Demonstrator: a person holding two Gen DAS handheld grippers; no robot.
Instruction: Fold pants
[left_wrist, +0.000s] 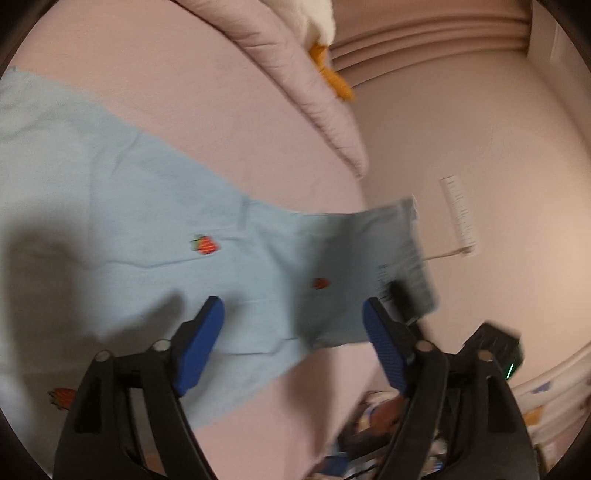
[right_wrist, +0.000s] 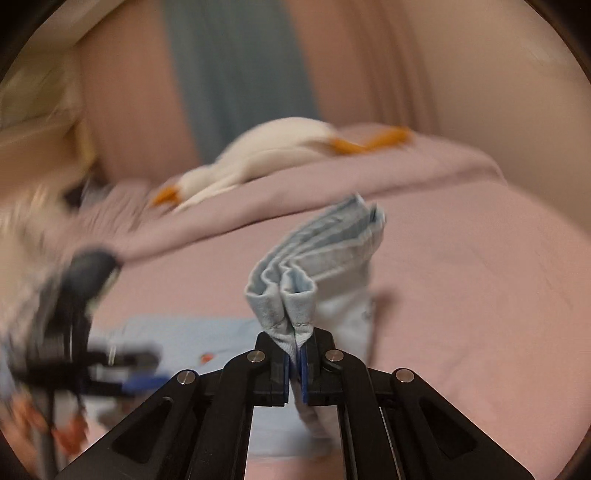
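Observation:
Light blue pants (left_wrist: 140, 206) with small red strawberry prints lie spread across a pink bed (left_wrist: 155, 85). One end (left_wrist: 384, 254) is lifted off the bed at the right. My left gripper (left_wrist: 293, 314) is open and empty, hovering above the pants. My right gripper (right_wrist: 294, 347) is shut on the bunched hem of the pants (right_wrist: 295, 295) and holds it up above the bed (right_wrist: 461, 295). The right gripper (left_wrist: 402, 299) shows in the left wrist view, clamped on the lifted end. The left gripper (right_wrist: 144, 378) shows blurred at the left of the right wrist view.
A folded pink duvet (left_wrist: 295, 74) lies at the far side of the bed with a white plush goose (right_wrist: 266, 155) on it. A wall (left_wrist: 498, 155) stands beyond the bed edge. Cluttered items (left_wrist: 373, 424) sit below the bed edge.

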